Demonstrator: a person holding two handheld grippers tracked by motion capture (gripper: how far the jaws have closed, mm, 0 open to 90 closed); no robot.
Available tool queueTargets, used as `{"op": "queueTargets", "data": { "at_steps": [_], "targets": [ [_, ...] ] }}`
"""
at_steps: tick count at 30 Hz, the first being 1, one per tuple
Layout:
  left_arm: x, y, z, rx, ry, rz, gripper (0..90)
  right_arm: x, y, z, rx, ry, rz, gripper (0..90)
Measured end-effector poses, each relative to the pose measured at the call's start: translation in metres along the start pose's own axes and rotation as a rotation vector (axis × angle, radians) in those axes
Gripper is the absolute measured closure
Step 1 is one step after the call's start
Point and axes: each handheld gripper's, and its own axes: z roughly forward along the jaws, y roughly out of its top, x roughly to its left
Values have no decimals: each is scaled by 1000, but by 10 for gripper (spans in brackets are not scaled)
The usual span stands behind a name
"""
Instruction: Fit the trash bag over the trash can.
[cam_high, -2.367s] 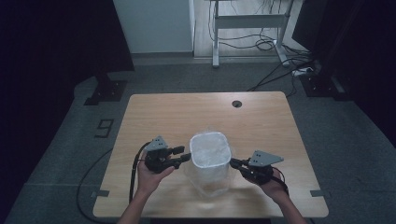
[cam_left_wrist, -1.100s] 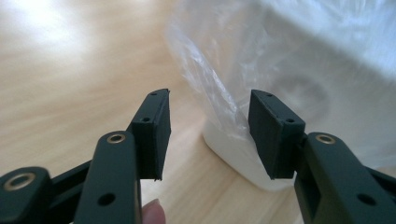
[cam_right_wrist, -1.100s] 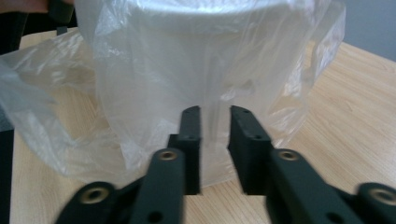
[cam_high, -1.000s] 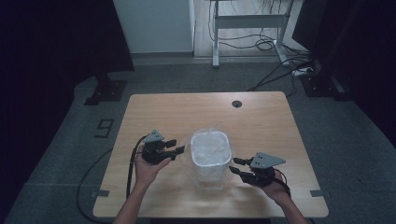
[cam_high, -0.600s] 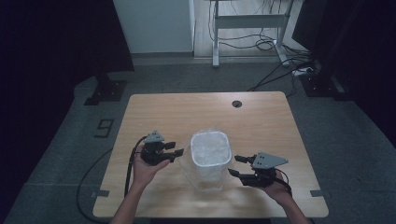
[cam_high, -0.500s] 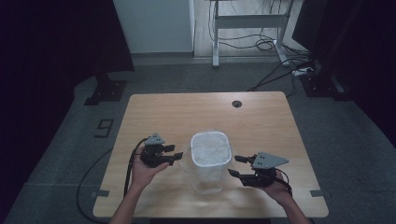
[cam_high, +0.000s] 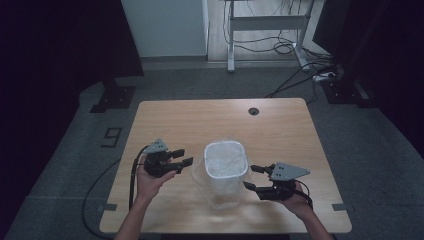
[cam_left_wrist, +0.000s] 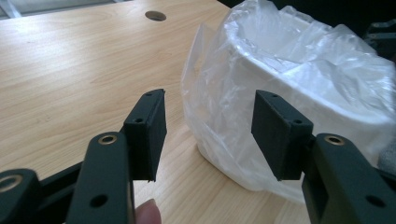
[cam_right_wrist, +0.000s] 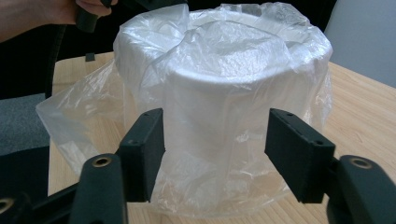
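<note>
A white bin (cam_high: 226, 167) lined with a clear plastic bag (cam_high: 220, 200) stands on the near middle of the wooden table (cam_high: 200, 120). The bag is folded over the rim and hangs loose round the base. My left gripper (cam_high: 184, 157) is open just left of the bin, its tips a little short of the plastic. In the left gripper view its jaws (cam_left_wrist: 208, 126) frame the bagged bin (cam_left_wrist: 299, 79) with nothing between them. My right gripper (cam_high: 249, 176) is open on the bin's right side; its jaws have just been opening. In the right gripper view (cam_right_wrist: 215, 144) nothing is pinched; the bin (cam_right_wrist: 219, 93) stands just beyond.
A round cable hole (cam_high: 253, 111) sits near the table's far edge. A black cable (cam_high: 134, 175) trails from the left gripper over the near left edge. Beyond the table are a desk frame (cam_high: 265, 22) and floor cables (cam_high: 300, 75).
Earlier both grippers' tips were against the bagged bin's sides. Now they stand slightly away from it, and the right jaws are wider apart.
</note>
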Motion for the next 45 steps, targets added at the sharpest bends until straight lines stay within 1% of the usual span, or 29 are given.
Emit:
{"op": "queueTargets", "data": {
  "at_steps": [2, 4, 6, 11, 14, 17, 20, 23, 26, 31, 33, 34, 36, 37, 40, 41, 43, 45],
  "targets": [
    [1, 3, 10, 11, 5, -5, 451, -1, 0, 2, 3, 2, 3, 345],
    [4, 6, 19, 10, -5, -27, 463, -1, 0, 5, 6, 6, 4, 341],
    [7, 9, 28, 19, 5, -33, 464, -1, 0, 8, 13, 11, 3, 335],
    [13, 13, 42, 28, 5, -56, 469, 0, 0, 15, 26, 13, -1, 334],
    [15, 15, 48, 40, -1, -49, 470, 3, -1, 20, 32, 10, -6, 334],
    [18, 16, 52, 48, -9, -43, 477, 8, -2, 24, 34, 21, -1, 368],
    [21, 14, 54, 75, -16, -36, 477, 15, -3, 29, 38, 29, -5, 371],
    [21, 12, 52, 96, 5, -8, 483, 24, -3, 35, 51, 26, -21, 370],
    [21, 12, 48, 101, 6, -5, 487, 28, -3, 38, 51, 22, -26, 370],
    [20, 9, 40, 95, 8, -4, 475, 27, -3, 39, 60, 15, -20, 363],
    [21, 7, 36, 82, 9, -10, 455, 27, -3, 38, 56, 10, -17, 348],
    [21, 6, 34, 66, 4, -17, 438, 26, -3, 36, 55, 9, -14, 340],
    [22, 4, 27, 40, -2, -33, 395, 25, -2, 32, 31, 2, -7, 323],
    [22, 3, 25, 34, -1, -31, 371, 24, -1, 28, 18, -4, -1, 312],
    [20, 0, 15, 14, 12, -18, 339, 22, 0, 21, -8, -14, 10, 296],
    [19, -1, 12, 8, 13, -8, 333, 21, 0, 19, -11, -16, 14, 292],
    [18, -4, 6, 3, 10, 10, 331, 19, -1, 15, -22, -12, 18, 290],
    [16, -7, 1, -5, -1, 22, 333, 18, -2, 12, -26, -12, 26, 287]
  ]
}}
